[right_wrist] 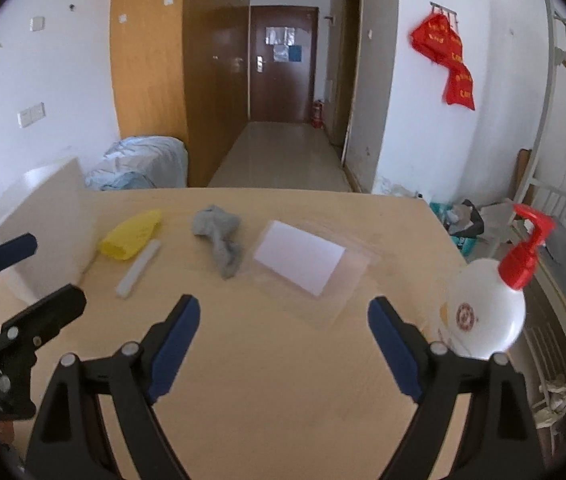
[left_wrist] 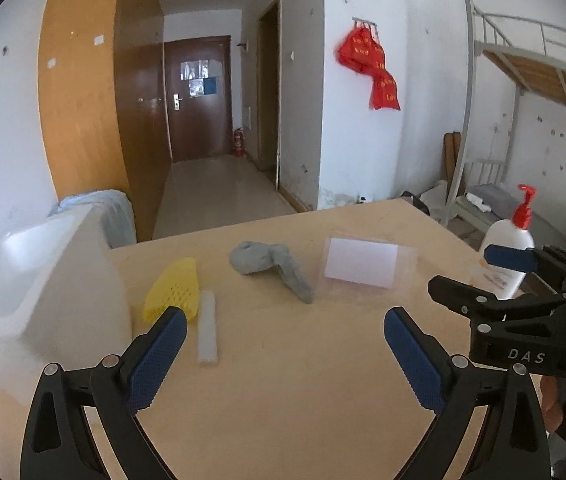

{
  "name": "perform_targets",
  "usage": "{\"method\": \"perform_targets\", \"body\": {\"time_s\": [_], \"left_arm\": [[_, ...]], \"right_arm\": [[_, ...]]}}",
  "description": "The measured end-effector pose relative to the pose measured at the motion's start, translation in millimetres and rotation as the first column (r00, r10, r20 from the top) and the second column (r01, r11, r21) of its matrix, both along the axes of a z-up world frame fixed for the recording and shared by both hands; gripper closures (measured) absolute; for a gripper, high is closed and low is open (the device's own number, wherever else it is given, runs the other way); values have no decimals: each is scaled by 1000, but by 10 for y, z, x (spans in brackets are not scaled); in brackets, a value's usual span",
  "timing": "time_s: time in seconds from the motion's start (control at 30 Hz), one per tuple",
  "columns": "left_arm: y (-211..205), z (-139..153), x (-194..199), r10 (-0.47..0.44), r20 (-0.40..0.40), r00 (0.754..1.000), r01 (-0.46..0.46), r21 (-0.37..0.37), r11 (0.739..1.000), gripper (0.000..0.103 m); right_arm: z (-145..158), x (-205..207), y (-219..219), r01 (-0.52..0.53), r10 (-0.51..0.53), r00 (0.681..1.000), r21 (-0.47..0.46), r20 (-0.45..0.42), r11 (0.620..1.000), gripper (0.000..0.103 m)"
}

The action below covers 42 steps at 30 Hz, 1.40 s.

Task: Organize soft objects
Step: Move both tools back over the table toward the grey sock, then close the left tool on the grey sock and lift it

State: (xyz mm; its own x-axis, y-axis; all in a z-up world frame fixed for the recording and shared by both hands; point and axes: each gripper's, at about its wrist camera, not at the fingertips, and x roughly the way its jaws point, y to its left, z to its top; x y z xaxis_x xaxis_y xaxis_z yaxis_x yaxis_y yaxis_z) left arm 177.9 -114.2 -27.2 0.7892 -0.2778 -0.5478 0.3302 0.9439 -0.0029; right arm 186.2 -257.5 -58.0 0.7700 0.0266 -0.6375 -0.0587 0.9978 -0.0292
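Two grippers, left (left_wrist: 285,330) and right (right_wrist: 283,320), hang wide open and empty over the near counter (right_wrist: 283,380). We'd take the bin (right_wrist: 35,232) far left as goal, then pinch the grey cloth (right_wrist: 219,240), mid-far, at its bunched centre.

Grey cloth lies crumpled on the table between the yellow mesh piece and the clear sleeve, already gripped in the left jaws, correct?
Not gripped. The grey cloth lies free on the table; the left wrist view shows the left gripper open and empty, short of it. The rest holds.

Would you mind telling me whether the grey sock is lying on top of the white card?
No, the grey sock lies on the bare table beside the white card.
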Motion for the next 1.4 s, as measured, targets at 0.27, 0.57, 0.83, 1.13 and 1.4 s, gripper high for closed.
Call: {"method": "perform_targets", "body": {"time_s": [0.27,0.57,0.83,1.13,1.4], "left_arm": [[-70,-135,405,3,-23,1000,-3,2,1000,4],[-177,-249,728,-64,-44,997,62,-45,997,4],[-316,-371,1076,-87,-73,994,83,-53,995,4],[-421,-594,1481,-54,-122,991,51,-22,998,4],[-521,-725,1765,-14,-163,987,17,17,1000,4]], "right_arm": [[-143,300,-139,6,-5,999,18,-47,1000,14],[-205,544,-228,28,-27,997,7,-69,1000,14],[-327,793,-334,60,-62,993,-18,-102,998,14],[-416,917,-385,76,-79,989,-28,-126,997,14],[-433,950,-402,78,-81,989,-31,-121,996,14]]}}
